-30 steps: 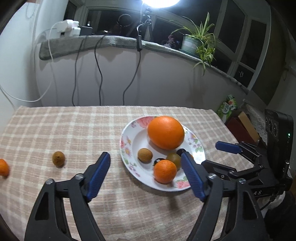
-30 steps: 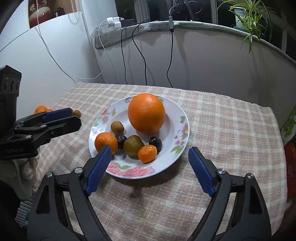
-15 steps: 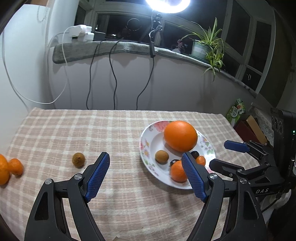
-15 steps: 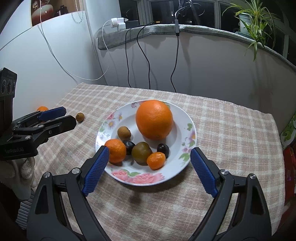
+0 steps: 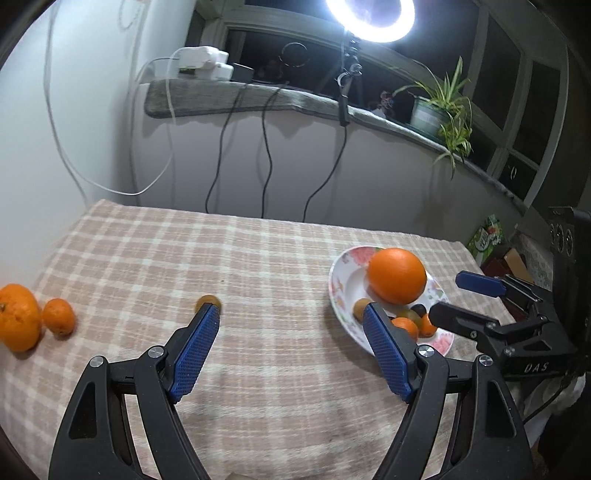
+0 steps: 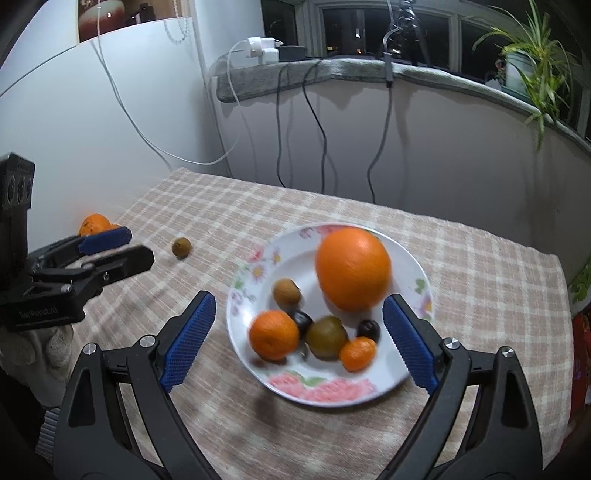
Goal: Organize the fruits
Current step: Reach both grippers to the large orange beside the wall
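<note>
- Currently, left gripper [image 5: 290, 312]: blue-padded jaws spread wide, nothing between the pads; it hangs over bare checked tablecloth [image 5: 266, 258].
- Right gripper [image 6: 299, 308]: jaws spread wide, nothing pinched; near edge of the floral plate [image 6: 317, 393] lies between and beneath the pads.
- Plate contents, right wrist view: large orange [image 6: 352, 267]; brown round fruit [image 6: 286, 291]; mandarin [image 6: 274, 334]; olive-green fruit [image 6: 327, 336]; two dark fruits [image 6: 368, 328]; small mandarin [image 6: 357, 353]. All slightly blurred.
- Off the plate: small brown fruit [image 5: 207, 301] on the cloth, partly hidden by the tip of the left gripper's left finger in the left wrist view; an orange [image 5: 16, 317] and a smaller mandarin [image 5: 58, 316], touching, at the table's left edge, well apart from the plate.
- Writing: letters "DAS" on the right gripper's body in the left wrist view; a longer white word on the left gripper's body in the right wrist view, too blurred to read. Green carton [image 5: 485, 238] beyond the table's right side, label illegible.
- Background: lit ring light [image 5: 369, 16], potted plant [image 5: 441, 112] on the sill.
</note>
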### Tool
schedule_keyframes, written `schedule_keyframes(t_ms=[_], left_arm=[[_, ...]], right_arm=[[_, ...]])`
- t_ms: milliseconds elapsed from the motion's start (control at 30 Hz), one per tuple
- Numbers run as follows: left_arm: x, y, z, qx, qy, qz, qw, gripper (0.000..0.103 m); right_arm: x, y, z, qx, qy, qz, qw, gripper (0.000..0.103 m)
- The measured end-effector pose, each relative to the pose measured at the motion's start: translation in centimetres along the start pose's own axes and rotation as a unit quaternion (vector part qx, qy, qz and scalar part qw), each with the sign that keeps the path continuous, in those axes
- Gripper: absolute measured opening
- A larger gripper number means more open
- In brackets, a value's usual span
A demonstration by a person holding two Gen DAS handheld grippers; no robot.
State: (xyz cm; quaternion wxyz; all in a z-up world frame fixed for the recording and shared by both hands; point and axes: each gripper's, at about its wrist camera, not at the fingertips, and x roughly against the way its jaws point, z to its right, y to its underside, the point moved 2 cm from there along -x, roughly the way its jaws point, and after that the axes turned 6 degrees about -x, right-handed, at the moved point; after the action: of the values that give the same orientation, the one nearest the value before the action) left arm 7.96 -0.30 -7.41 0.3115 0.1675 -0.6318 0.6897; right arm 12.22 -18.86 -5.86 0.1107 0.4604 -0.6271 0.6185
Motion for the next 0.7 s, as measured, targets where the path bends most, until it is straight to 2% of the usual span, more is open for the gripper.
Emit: schedule_keyframes(t_ms=[200,333,700], left_arm=[[1.4,1.0,-3.2,0.027,-0.029,0.007,0.9992,0.080],[2.7,1.9,-5.7,0.051,-0.055,0.011,0.9971,0.080],[6.6,4.3,-12.1,0.122,-0.133,0.038,0.9828,0.078]], right_arm=[[-1.4,-2.1,-2.6,0.009,-0.031,0.006,0.999,0.094],[-3.1,-3.3,-4.7,0.021,-0.059,-0.005,0.998,0.094],[-7.5,-5.6,-10.7,0.073,-0.126,-0.043,0.988,0.094]])
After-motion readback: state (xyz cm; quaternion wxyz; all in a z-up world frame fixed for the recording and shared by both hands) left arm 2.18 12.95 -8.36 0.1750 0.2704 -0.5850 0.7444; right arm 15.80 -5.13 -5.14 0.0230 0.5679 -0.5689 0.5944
